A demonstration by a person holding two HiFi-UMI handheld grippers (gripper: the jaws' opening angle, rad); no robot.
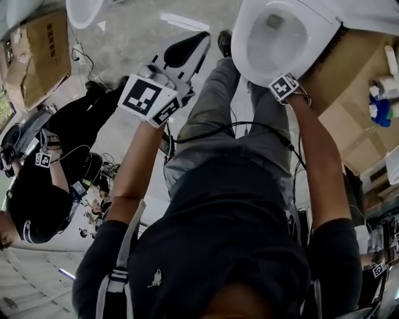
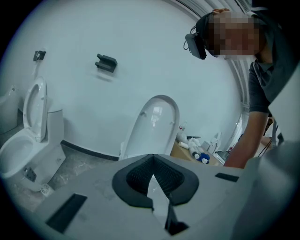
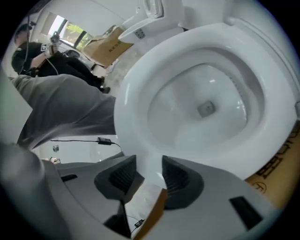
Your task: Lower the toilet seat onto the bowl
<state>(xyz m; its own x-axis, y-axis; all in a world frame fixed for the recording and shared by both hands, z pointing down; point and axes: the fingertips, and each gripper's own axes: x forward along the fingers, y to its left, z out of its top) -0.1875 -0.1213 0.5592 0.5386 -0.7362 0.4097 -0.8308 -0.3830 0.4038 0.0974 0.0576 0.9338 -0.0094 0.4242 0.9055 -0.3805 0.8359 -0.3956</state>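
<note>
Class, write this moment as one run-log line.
seat: down on bowl | lid: up | left gripper: shut, empty | right gripper: open at seat's front edge

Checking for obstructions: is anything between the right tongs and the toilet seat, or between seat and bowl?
Nothing visible: the toilet seat reaches between the parted jaws of the right tongs, and the bowl looks unobstructed.

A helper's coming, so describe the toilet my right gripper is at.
At the head view's upper right, beside brown cardboard, sits a white toilet. Unlike the second toilet, cut off at upper left, its bowl shows in full, with the right gripper at its front edge.
</note>
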